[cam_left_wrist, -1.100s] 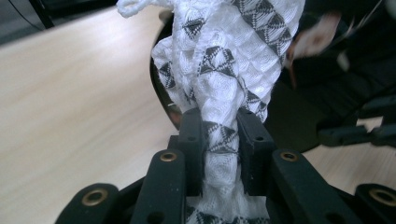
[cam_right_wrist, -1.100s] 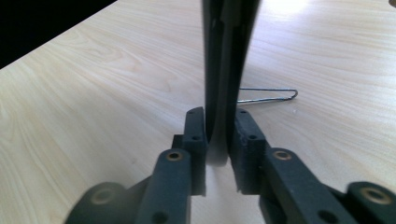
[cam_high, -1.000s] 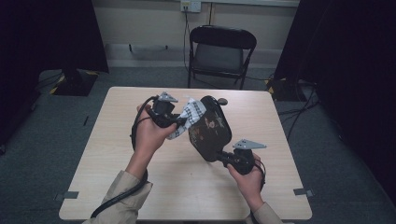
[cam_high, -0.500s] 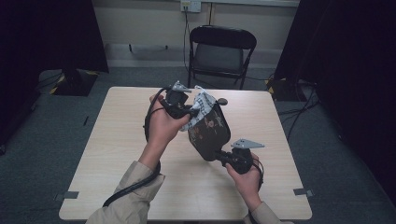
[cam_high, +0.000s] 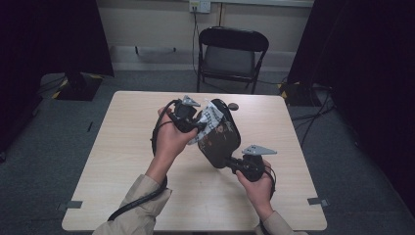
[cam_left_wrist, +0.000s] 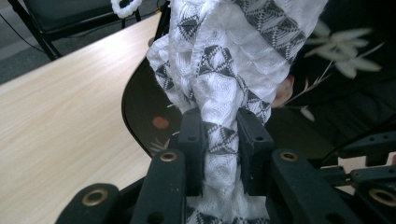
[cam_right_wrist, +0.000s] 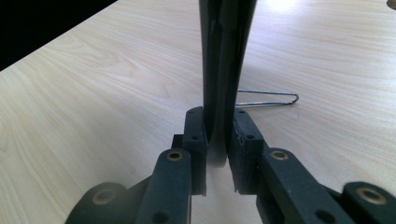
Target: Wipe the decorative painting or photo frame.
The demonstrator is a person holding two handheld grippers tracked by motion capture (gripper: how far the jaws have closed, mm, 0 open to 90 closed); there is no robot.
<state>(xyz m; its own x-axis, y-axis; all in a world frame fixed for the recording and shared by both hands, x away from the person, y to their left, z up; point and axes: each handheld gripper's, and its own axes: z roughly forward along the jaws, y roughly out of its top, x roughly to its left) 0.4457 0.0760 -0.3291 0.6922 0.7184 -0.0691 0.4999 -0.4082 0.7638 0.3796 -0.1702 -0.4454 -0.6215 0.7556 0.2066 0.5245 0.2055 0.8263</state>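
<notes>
High view: right gripper (cam_high: 234,164) clamps the black tray's (cam_high: 222,142) near rim; left gripper (cam_high: 198,128) pinches the patterned cloth (cam_high: 209,120) against it; hard wiping could twist the tray loose

Glossy black tray (cam_high: 222,142), woven cloth (cam_left_wrist: 224,70)

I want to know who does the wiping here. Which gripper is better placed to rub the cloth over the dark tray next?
Left. The left gripper is shut on the patterned cloth, already against the dark tray. The right gripper is clamped on the tray's edge, holding it tilted.
</notes>
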